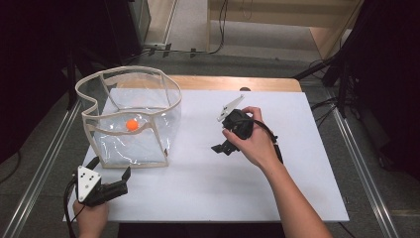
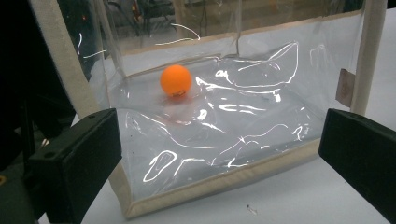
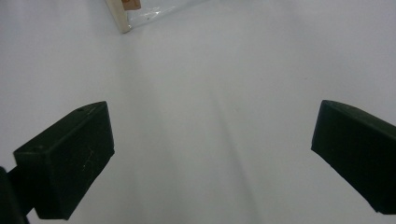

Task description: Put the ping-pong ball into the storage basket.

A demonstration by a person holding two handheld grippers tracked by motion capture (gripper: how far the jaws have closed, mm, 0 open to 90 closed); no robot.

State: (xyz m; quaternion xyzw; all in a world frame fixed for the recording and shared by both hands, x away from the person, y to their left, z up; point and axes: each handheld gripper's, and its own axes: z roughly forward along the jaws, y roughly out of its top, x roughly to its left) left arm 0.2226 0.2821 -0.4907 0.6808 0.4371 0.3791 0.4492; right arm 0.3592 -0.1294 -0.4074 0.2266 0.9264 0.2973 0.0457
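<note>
The left gripper [image 1: 110, 174] sits at the near left corner of the white table [image 1: 277, 198], its jaws spread wide and holding nothing. Just ahead of those jaws stands the clear plastic bag [image 2: 261, 135], a soft see-through tote with cream fabric edging. Its near bottom seam lies close in front of the open jaws, which suggests the person has lined the gripper up with the bag's front wall, either to steady it or to take hold of an edge. Beyond the wall, resting on the bag's floor toward its far side, is the orange ball [image 2: 176, 80]; from the high view it appears near the middle of the bag, behind a sagging fold of the front rim. The bag's mouth stands open upward, so the ball is likely easier to reach from above than through the wall.

The right gripper [image 1: 221, 147] is held well to the right of the bag, over bare table, tipped downward, with its jaws also parted and empty. A corner of the bag [image 3: 122, 18] shows far ahead of it. It seems to be waiting clear of the work while the left side is positioned.
</note>
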